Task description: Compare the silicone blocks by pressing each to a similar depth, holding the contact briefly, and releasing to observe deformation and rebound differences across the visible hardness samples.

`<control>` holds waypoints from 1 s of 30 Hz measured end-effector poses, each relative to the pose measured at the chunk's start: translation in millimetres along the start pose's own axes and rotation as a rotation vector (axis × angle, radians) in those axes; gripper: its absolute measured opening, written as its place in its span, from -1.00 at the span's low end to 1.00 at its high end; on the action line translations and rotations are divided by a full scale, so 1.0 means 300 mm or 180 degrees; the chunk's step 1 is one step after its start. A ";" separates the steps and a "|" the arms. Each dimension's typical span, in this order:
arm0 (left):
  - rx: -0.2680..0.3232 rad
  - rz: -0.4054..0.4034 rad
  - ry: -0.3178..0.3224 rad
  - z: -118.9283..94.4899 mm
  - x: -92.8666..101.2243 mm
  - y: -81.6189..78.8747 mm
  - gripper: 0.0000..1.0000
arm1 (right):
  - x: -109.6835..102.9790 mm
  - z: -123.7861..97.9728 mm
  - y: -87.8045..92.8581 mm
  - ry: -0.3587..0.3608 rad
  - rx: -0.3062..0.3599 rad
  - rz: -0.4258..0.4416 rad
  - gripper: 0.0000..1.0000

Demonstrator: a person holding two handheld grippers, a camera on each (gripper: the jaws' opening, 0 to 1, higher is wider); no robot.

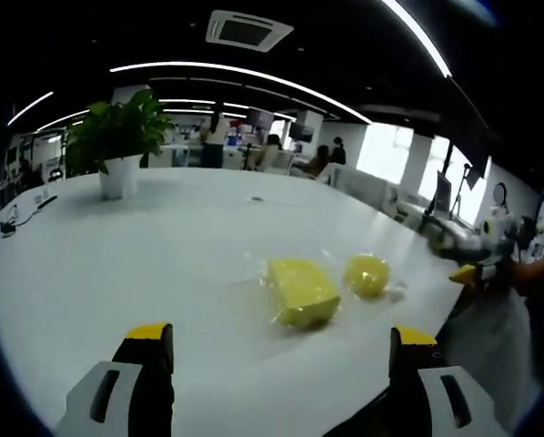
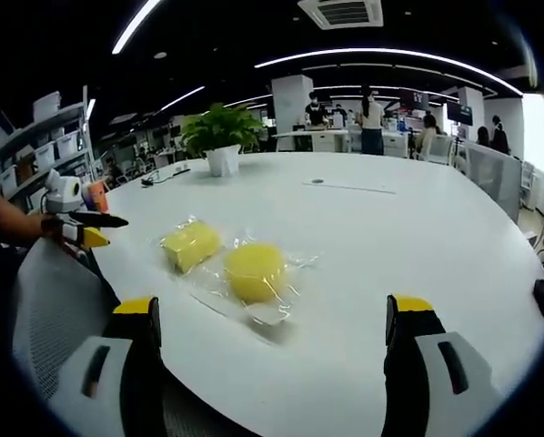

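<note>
Yellow silicone, two samples sitting in clear wrap on the white table (image 1: 117, 264): a rectangular block (image 1: 301, 291) and a round block (image 2: 254, 271), touching or nearly so. Both are lying ahead of the fingers, nothing pressing yet imo, so we're looking at the approach step. Next move needs closing in and coming down on one. Left gripper (image 1: 281, 350) and right gripper (image 2: 272, 319) are hovering apart, jaws spread wide, empty.

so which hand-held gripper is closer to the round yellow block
Right. The right hand-held gripper sits open just short of the round yellow block; the left hand-held gripper faces the rectangular yellow block, the round one beyond.
</note>
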State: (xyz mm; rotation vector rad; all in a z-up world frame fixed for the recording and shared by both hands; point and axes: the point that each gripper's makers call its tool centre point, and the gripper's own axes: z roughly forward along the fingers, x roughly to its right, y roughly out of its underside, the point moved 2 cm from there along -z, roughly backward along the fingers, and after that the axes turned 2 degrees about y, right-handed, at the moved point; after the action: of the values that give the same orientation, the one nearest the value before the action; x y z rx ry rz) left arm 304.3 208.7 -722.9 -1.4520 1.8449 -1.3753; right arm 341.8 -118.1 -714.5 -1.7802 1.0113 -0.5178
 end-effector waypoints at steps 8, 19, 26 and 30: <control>-0.0011 0.0016 -0.0002 0.000 0.002 0.001 1.00 | 0.007 -0.007 -0.002 -0.0027 -0.0028 0.0240 0.93; -0.0185 -0.0193 0.0128 0.019 0.017 0.033 1.00 | 0.006 0.001 0.022 0.0012 -0.0078 0.0099 0.93; -0.0212 -0.0705 0.0085 0.017 -0.003 0.024 0.99 | 0.003 0.002 0.022 -0.0026 -0.0063 0.0115 0.93; -0.0391 -0.0485 0.0063 0.019 -0.043 -0.006 0.97 | 0.007 0.005 0.032 -0.0028 -0.0092 0.0186 0.93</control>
State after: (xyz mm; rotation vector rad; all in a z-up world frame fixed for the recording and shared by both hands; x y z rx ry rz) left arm 314.5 217.7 -726.9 -1.6770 1.8941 -1.3710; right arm 340.2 -120.5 -723.9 -1.7713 1.0665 -0.4607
